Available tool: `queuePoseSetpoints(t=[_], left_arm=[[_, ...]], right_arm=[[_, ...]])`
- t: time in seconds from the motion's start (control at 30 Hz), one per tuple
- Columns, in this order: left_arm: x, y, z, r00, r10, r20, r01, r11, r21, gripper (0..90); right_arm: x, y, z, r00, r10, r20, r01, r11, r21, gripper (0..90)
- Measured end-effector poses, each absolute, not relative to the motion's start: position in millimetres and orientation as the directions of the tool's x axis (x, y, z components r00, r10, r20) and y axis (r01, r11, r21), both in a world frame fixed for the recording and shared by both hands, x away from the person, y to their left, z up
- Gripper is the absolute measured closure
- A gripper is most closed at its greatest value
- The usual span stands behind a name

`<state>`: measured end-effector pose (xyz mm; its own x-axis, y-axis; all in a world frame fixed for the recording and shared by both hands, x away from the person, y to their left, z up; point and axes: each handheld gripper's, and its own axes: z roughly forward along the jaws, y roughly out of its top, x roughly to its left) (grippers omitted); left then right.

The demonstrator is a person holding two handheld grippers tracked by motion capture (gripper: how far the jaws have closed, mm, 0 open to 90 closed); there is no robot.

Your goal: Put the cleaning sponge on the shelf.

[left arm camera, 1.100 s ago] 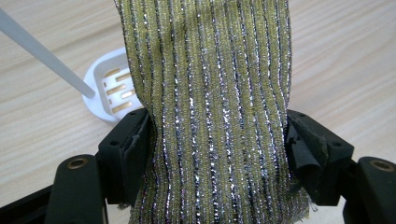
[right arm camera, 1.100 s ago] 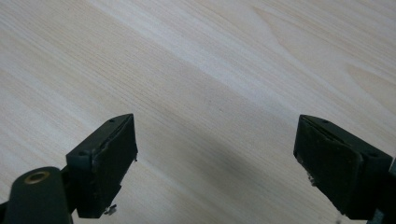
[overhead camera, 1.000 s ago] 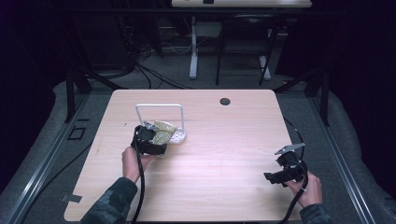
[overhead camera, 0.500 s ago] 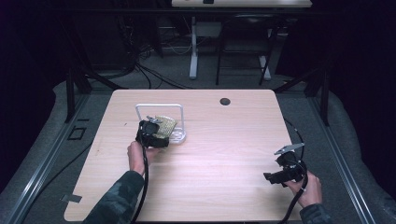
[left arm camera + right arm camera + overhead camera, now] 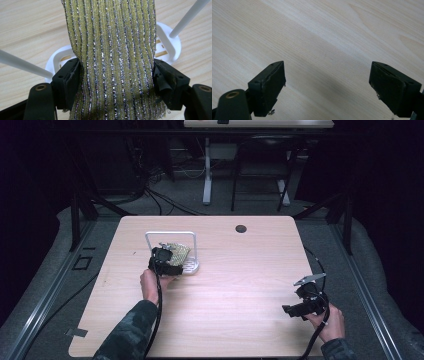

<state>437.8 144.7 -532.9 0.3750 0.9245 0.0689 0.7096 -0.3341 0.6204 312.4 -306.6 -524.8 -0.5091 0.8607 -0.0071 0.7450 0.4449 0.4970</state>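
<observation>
Over on the left, the left claw (image 5: 116, 82) pinched the glittery yellow cloth (image 5: 112, 50) right above the white rack (image 5: 172, 251), its stripes running straight ahead toward the base. Far right and near, the right claw (image 5: 296, 309) hung spread over bare worktop (image 5: 240, 285), well apart.

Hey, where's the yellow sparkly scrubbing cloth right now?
The yellow, silver-striped scrubbing cloth is clamped in the left gripper, over the white slotted plastic rack on the table's left half in the high view.

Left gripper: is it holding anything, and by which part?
Yes: the left gripper clamps the yellow glittery cloth across its width, over the white rack. Right gripper holds nothing.
</observation>
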Motion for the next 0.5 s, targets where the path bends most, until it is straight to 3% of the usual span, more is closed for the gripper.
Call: queuePoseSetpoints(t=[0.5], left_arm=[[447.6, 137.5, -538.3, 0.352, 0.933, 0.074, 0.716, -0.319, 0.621, 27.3]], right_arm=[[312.5, -306.4, -525.0, -0.509, 0.861, -0.007, 0.746, 0.445, 0.495, 13.1]])
